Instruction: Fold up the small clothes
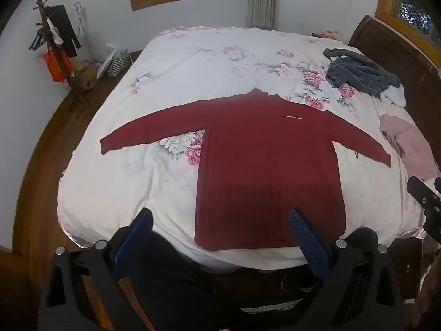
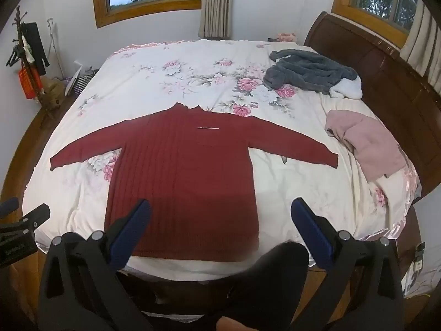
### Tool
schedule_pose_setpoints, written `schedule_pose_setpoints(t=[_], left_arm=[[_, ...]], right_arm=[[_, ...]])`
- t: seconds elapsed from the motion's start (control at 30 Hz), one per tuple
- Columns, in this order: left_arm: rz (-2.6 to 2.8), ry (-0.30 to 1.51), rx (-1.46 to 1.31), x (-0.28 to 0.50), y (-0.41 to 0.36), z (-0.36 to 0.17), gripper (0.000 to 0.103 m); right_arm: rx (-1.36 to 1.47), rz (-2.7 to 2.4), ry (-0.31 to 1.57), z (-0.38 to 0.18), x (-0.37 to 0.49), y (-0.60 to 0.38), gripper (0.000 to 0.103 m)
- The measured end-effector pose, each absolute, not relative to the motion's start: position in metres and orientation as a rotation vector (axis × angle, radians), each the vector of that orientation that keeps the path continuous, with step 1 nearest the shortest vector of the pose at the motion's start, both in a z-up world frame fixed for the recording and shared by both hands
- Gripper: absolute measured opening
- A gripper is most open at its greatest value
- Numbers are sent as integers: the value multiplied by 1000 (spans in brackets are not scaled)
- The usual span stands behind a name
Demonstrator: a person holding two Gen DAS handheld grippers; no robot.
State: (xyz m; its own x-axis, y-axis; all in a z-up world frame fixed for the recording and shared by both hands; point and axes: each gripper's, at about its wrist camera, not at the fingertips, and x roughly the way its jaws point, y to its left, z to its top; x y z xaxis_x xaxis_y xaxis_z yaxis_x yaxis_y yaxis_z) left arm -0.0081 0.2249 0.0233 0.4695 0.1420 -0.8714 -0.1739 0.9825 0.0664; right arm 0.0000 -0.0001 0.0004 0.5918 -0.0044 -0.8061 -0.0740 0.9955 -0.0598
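maroon sweater (image 1: 270,165) hem partly hidden by fingers (image 1: 308,237).

No text can be read with certainty. The left tongs (image 2: 16,244), at the near left edge of the right wrist view, carry pale lettering too blurred to make out. The sweater (image 2: 182,182) has a thin pale bar on its chest, with no legible letters.
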Motion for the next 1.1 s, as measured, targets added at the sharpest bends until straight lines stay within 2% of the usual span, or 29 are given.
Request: schedule_pose_setpoints(t=[1.1], left_arm=[[207, 1045, -33, -12, 229, 30, 99]], right_arm=[[-101, 39, 914, 6, 2, 1, 101]])
